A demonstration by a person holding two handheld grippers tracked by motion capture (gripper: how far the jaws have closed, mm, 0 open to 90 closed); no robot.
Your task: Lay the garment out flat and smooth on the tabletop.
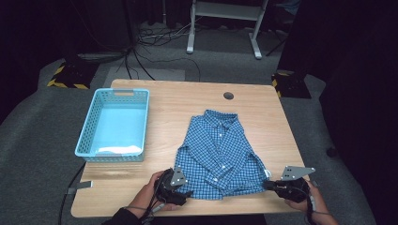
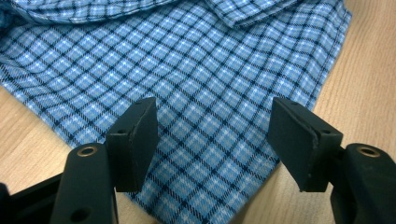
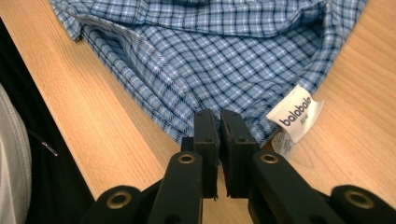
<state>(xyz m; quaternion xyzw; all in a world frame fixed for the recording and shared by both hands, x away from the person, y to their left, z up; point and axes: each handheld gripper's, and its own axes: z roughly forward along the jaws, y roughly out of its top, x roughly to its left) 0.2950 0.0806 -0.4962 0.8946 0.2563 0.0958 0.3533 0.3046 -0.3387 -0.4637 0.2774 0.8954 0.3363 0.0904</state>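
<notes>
Just one shirt (image 1: 219,154), one basket (image 1: 114,124), two hand-held grippers.

Bench (image 1: 187,101): light wood-grain top with rounded corners, standing on grey carpet. One round cable hole (image 1: 228,95) near the far edge, at about 12 o'clock from the bench's middle.

Lying directly on it:
- Basket (image 1: 87,129): light blue plastic with slotted walls, rectangular, at 9 o'clock, close to the left edge.
- Shirt (image 1: 218,152): blue checked, small, buttoned, laid flat with collar towards the far edge; at 5 o'clock, hem near the front edge. A white label (image 3: 295,113) reading "balabala" shows at its hem corner.
</notes>
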